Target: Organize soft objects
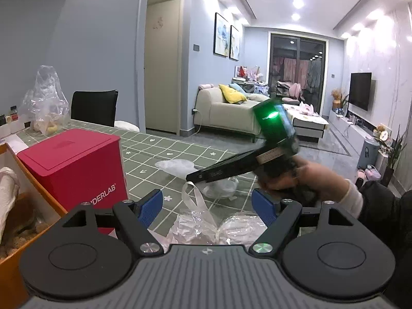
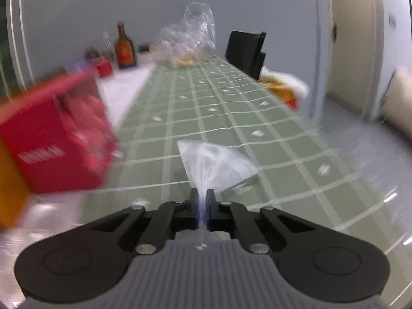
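Your right gripper (image 2: pixel 203 196) is closed on a thin white plastic bag (image 2: pixel 219 164); the film is pinched between the pads and fans out ahead of them over the green checked table (image 2: pixel 231 118). Whether the bag's far edge touches the table cannot be told through the blur.

Your left gripper (image 1: pixel 207 207) stands wide open and holds nothing. Just below and between its blue pads (image 1: pixel 150 206) lies a bunch of crumpled clear bags (image 1: pixel 206 225), one with a looped handle (image 1: pixel 191 195) standing up. The pads are not touching them.

Status, as a judgement: the task is at an early to middle stage. One bag is secured; the bunch under your left gripper is loose, and another flat bag (image 1: pixel 175 166) lies further out on the table. A red box (image 1: pixel 74 162) and an orange-rimmed bin (image 1: pixel 31 188) stand beside the bags on the left; either may be the destination, which the views do not settle.

A tall clear bag (image 1: pixel 47 95) at the far end of the table holds yellowish items.
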### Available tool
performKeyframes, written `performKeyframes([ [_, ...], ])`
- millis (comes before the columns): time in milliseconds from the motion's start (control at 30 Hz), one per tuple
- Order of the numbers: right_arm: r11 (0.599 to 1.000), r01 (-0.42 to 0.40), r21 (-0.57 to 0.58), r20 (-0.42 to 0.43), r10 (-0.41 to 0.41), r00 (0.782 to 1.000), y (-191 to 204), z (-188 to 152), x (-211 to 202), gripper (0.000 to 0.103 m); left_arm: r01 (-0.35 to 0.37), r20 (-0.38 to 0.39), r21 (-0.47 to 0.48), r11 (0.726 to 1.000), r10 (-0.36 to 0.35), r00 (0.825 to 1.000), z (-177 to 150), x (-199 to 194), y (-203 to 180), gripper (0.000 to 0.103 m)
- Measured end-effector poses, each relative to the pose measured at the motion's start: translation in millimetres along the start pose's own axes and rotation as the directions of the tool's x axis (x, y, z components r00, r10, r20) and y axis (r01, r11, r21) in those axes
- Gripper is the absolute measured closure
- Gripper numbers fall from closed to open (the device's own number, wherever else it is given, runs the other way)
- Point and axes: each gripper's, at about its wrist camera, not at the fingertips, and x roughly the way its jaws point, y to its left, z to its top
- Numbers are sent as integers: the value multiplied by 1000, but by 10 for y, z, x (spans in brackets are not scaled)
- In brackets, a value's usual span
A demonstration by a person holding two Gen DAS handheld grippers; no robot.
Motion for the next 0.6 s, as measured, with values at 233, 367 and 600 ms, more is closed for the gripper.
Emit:
performKeyframes([
  [233, 996, -87, 13, 24, 87, 996, 100, -274, -461, 101, -42, -87, 172, 984, 58, 995, -72, 121, -215, 15],
  [367, 992, -118, 36, -12, 118, 993, 103, -378, -453, 101, -56, -97, 305, 951, 89, 991, -180, 146, -381, 15],
  [600, 990, -138, 39, -28, 139, 990, 95, -403, -347, 101, -47, -78, 445, 894, 91, 993, -326, 66, -532, 14],
])
